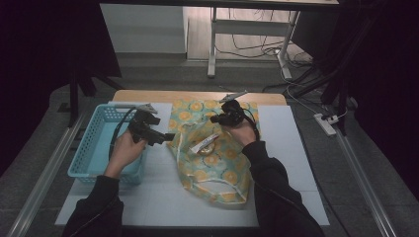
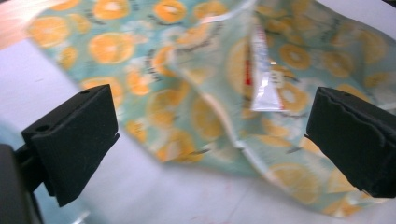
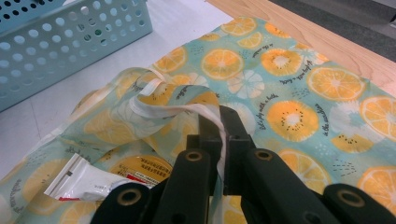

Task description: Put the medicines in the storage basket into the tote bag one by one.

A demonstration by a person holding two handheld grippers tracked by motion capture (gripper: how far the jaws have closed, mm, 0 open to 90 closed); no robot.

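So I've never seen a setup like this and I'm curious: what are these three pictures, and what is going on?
A person sits at a table with a hand-held clamp in each hand. The high view looks down from above; the other two come from cameras riding on the clamps. On the table lie a blue basket and an orange-print cloth bag with a white tube on it. The right gripper is shut on the bag's white edge and lifts it. The left gripper is open and holds nothing, facing the bag.
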